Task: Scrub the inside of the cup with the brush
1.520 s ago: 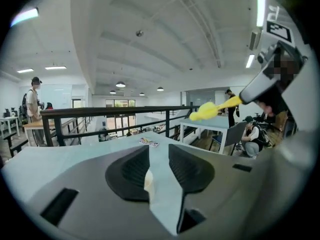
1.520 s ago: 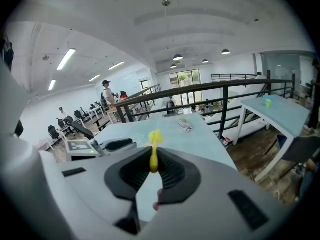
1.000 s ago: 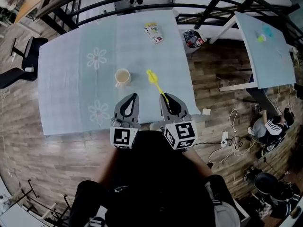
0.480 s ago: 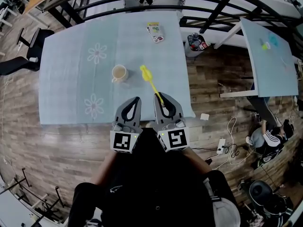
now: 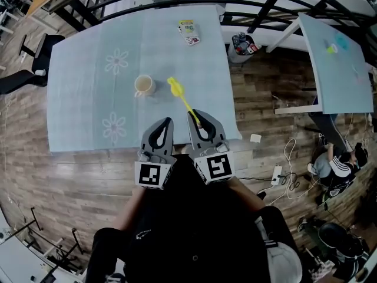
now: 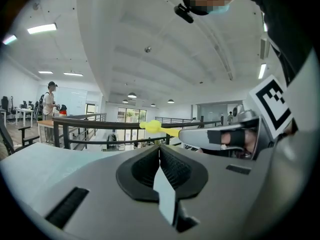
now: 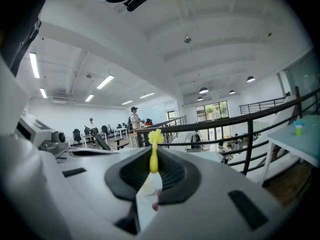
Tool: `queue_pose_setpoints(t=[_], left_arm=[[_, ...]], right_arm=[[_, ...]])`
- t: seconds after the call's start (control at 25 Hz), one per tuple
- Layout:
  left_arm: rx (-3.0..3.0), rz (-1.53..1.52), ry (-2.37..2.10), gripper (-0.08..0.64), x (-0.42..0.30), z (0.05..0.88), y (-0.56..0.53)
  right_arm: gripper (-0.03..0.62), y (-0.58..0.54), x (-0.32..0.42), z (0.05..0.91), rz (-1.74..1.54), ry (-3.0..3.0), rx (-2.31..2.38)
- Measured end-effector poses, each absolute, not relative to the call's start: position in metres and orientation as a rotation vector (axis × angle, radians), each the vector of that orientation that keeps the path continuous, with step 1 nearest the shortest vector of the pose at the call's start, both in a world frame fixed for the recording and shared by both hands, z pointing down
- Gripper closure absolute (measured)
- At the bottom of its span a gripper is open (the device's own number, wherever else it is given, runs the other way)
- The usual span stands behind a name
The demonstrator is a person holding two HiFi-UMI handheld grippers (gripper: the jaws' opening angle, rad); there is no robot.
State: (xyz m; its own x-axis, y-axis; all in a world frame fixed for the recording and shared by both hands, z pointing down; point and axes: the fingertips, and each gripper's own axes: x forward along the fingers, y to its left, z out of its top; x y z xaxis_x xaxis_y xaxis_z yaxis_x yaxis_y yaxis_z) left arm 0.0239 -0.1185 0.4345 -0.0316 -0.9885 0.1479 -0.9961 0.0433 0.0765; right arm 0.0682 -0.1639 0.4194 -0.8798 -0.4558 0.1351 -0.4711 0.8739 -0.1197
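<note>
A cream cup (image 5: 143, 85) stands upright on the pale blue tablecloth (image 5: 82, 99), its handle toward the left. My right gripper (image 5: 198, 119) is shut on the handle of a yellow brush (image 5: 179, 95). The bristle head hangs just to the right of the cup, outside it. In the right gripper view the brush (image 7: 153, 154) sticks straight out from the shut right gripper (image 7: 152, 170). My left gripper (image 5: 165, 124) is over the table's near edge, short of the cup. In its own view the left gripper (image 6: 159, 154) is shut with nothing in it, and the brush (image 6: 152, 127) shows beyond.
A small printed packet (image 5: 188, 31) lies at the table's far side. A bin (image 5: 241, 46) stands off the far right corner, and a black railing (image 5: 259, 10) runs behind the table. Another table (image 5: 336, 58) is at the right and a chair (image 5: 23, 69) at the left.
My left gripper has drawn back from the cup toward the table's near edge. The right gripper has rolled a little with the brush still in it.
</note>
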Motion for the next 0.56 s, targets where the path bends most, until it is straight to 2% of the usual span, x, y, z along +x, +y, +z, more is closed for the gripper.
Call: queue_pose_setpoints(t=[0.24,0.56], left_arm=[[2.124,-0.168,-2.057,0.545,0.028,0.414,-0.121],[2.068,-0.030,-2.160,0.545,0.012,0.414,-0.123]], right_arm=[[0.555,-0.160,0.068,0.414,0.213,-2.961,0.695],[0.555,-0.163,0.069,0.414,0.207,-2.953,0.707]])
